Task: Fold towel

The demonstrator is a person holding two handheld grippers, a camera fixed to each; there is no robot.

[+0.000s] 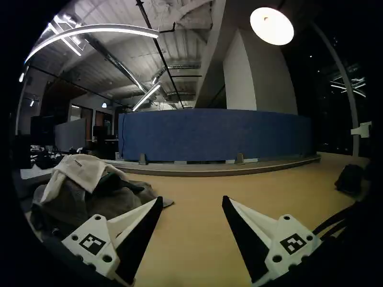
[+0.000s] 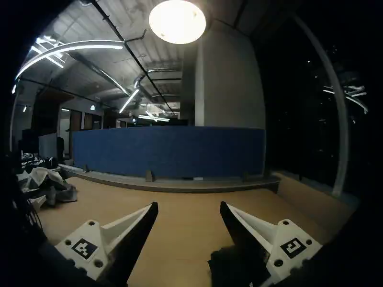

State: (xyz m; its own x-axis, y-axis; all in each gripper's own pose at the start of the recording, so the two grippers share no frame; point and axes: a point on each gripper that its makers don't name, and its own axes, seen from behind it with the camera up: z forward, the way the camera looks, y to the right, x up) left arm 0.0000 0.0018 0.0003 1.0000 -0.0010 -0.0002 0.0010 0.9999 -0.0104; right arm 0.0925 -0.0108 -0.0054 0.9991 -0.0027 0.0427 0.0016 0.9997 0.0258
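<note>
1. Indoors, a pale wooden table (image 1: 268, 184) stretches away from the camera, smooth and mostly bare.
2. The left gripper (image 1: 192, 197) hovers low over the table. Its two white fingers with black inner faces are spread wide apart and have hold of nothing.
3. A crumpled heap of towels (image 1: 91, 198) sits on the near left of the table in the left gripper view. A cream towel (image 1: 79, 170) is draped over the top of darker grey cloth. The heap lies just beside the left finger of that gripper, and I cannot tell whether they touch.
4. The right gripper (image 2: 188, 203) also sits low over the table (image 2: 115, 198). Its fingers are spread wide with only bare wood between them.
5. In the right gripper view the heap of towels (image 2: 45, 184) is far off at the left edge, well apart from that gripper.
6. A long blue partition (image 1: 215, 134) runs across the far side of the table, standing on a low wooden ledge (image 1: 215, 168).
7. A dark bag (image 1: 349, 179) rests on the table at the far right in the left gripper view.
8. Behind the partition rises a broad pale column (image 1: 258, 76).
9. A bright round lamp (image 2: 177, 21) hangs overhead, and a curved light strip (image 1: 95, 31) glows at upper left.
10. Exposed ducts (image 1: 119, 67) cross the ceiling, and the right side of the room is dark.
</note>
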